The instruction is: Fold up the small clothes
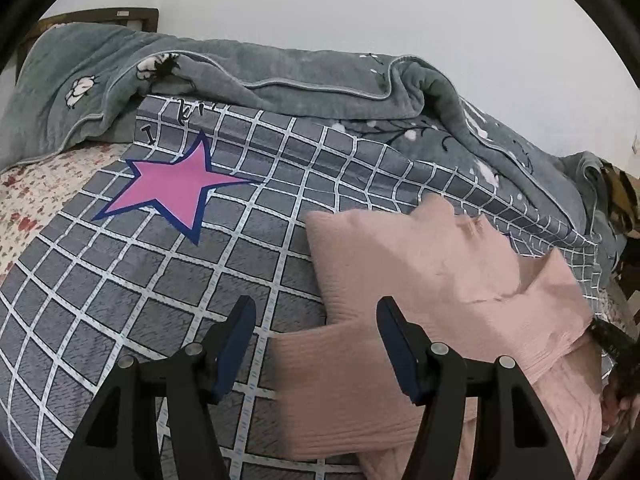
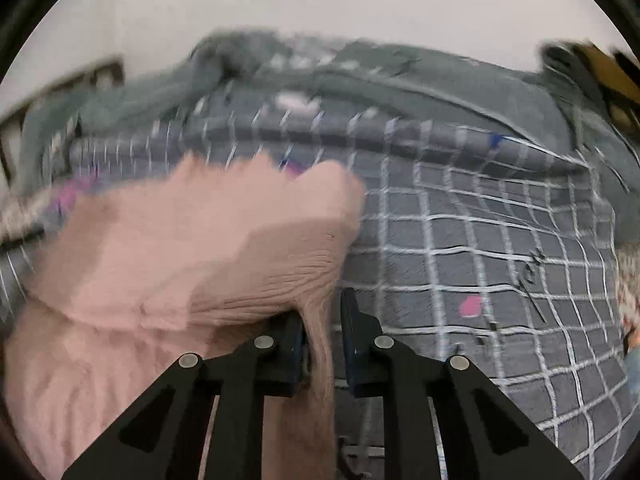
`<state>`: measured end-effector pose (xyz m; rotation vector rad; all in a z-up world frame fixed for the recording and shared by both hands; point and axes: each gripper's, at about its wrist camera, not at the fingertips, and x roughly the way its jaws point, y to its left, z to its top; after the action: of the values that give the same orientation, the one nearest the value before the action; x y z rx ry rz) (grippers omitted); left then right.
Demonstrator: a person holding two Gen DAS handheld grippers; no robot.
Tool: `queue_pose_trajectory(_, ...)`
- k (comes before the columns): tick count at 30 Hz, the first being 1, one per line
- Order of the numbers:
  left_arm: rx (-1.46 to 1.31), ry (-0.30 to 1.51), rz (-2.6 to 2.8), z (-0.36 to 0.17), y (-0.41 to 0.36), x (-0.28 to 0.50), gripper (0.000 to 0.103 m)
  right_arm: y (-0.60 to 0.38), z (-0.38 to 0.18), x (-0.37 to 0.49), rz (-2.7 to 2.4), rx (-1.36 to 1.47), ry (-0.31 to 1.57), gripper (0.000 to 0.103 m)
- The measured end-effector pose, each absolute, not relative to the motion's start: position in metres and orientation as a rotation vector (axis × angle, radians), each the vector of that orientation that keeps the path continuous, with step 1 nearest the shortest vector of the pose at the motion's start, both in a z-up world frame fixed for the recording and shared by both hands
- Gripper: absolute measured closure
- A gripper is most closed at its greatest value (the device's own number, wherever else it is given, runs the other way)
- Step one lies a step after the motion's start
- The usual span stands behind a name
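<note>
A small pink ribbed garment (image 1: 432,280) lies partly folded on the grey checked bedspread (image 1: 140,280), right of centre in the left wrist view. My left gripper (image 1: 316,344) is open just above its near sleeve, which runs between the fingers without being held. In the right wrist view the same garment (image 2: 180,240) fills the left half, blurred. My right gripper (image 2: 322,320) has its jaws a little apart with a fold of the pink fabric hanging between them, lifted off the bed. Whether the fabric is pinched is unclear.
A pink star print (image 1: 176,188) marks the bedspread at the left. A bunched grey-green blanket (image 1: 280,68) lies along the far side against the white wall. A floral sheet (image 1: 28,200) shows at the left edge, and the wooden headboard (image 1: 120,14) at the far left.
</note>
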<state>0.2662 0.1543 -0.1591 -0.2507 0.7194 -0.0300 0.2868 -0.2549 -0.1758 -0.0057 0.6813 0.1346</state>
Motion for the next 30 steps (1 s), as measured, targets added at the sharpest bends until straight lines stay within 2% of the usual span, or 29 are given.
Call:
queue_pose_trajectory(2, -0.250, 0.735, -0.047, -0.161, 0.152, 0.267, 0.042, -0.274, -0.177, 0.287, 0.115, 0.078, 0.684, 0.081)
queue_pose_trajectory(5, -0.236, 0.763, -0.083, -0.164, 0.147, 0.268, 0.042, -0.286, -0.188, 0.295, 0.091, 0.123, 0.752, 0.081)
queue_pose_trajectory(7, -0.221, 0.790, -0.124, -0.168, 0.141, 0.268, 0.042, -0.286, -0.189, 0.294, 0.088, 0.127, 0.757, 0.081)
queue_pose_trajectory(11, -0.159, 0.843, -0.140, -0.176, 0.128, 0.270, 0.042, -0.280, -0.189, 0.290, 0.056, 0.060, 0.757, 0.075)
queue_pose_trajectory(15, -0.138, 0.830, -0.137, -0.178, 0.126, 0.266, 0.043, -0.286, -0.191, 0.285, 0.063, 0.076, 0.761, 0.074)
queue_pose_trajectory(17, -0.137, 0.809, -0.141, -0.177, 0.126, 0.264, 0.061, -0.287, -0.189, 0.283, 0.068, 0.080, 0.740, 0.073)
queue_pose_trajectory(18, -0.131, 0.798, -0.146, -0.175, 0.124, 0.264, 0.076, -0.285, -0.188, 0.283, 0.068, 0.071, 0.734, 0.073)
queue_pose_trajectory(21, -0.124, 0.775, -0.157, -0.171, 0.120, 0.265, 0.096, -0.273, -0.186, 0.286, 0.077, 0.017, 0.729, 0.070)
queue_pose_trajectory(30, -0.195, 0.622, -0.123, -0.142, 0.118, 0.275, 0.097, -0.292, -0.174, 0.281, 0.112, 0.150, 0.647, 0.072)
